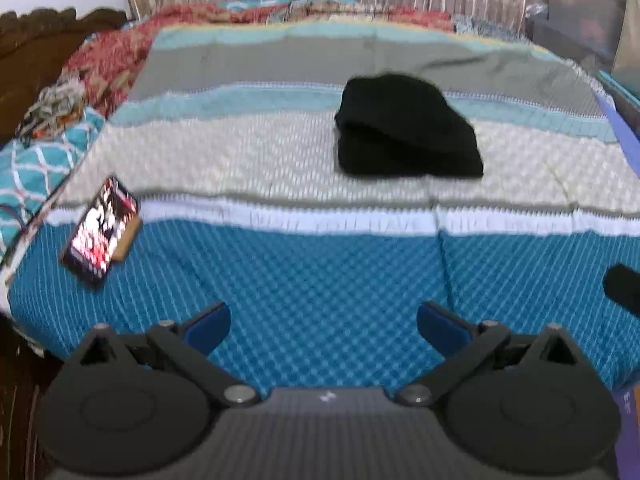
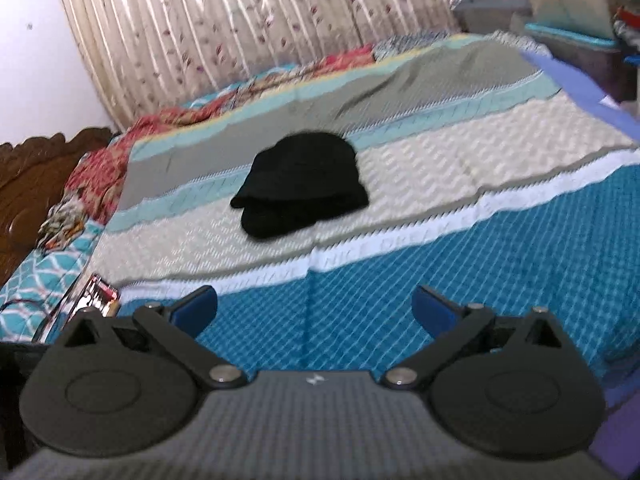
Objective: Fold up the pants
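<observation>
The black pants [image 1: 406, 130] lie folded in a compact stack on the cream band of the striped bedspread [image 1: 304, 280], far ahead of both grippers. They also show in the right wrist view [image 2: 302, 186]. My left gripper [image 1: 323, 326] is open and empty, held above the blue band near the bed's front edge. My right gripper [image 2: 314, 308] is open and empty too, also over the blue band, well short of the pants. A dark tip of the right gripper [image 1: 624, 286] pokes in at the right edge of the left wrist view.
A phone with a lit screen [image 1: 102, 228] lies at the bed's front left; it also shows in the right wrist view [image 2: 98, 296]. A red patterned blanket [image 1: 116, 56], a wooden headboard [image 1: 36, 52], curtains [image 2: 248, 20] and storage boxes [image 1: 584, 20] surround the bed.
</observation>
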Available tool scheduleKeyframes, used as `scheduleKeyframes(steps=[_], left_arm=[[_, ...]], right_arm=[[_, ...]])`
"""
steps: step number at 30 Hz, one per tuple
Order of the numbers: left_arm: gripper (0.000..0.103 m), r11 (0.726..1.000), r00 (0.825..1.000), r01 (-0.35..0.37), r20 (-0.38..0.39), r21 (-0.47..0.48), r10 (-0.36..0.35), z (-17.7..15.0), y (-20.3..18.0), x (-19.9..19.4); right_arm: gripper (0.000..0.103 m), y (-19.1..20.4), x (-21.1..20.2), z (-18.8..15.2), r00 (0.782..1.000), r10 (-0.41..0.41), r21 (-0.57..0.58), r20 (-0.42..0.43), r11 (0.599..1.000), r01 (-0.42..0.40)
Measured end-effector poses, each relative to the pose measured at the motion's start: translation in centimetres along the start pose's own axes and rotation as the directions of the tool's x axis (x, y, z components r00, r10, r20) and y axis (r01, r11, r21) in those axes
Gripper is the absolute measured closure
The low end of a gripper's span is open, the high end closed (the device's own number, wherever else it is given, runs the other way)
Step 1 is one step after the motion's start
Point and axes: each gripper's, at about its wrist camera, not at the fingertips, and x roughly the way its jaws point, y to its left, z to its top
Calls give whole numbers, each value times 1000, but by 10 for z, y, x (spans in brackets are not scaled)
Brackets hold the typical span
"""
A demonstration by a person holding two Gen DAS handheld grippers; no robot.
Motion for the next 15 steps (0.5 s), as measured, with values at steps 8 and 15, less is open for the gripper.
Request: scheduleKeyframes(steps=[8,15], left_arm=[[0,999,999,4,35,49,-6,22,-14,-3],[0,997,999,-8,35,83,5,32,-26,2]], right_arm=[[0,-11,-3,21,998,-29,-1,59,1000,29],[0,-13,1,44,996,-4,15,87,1000,3]])
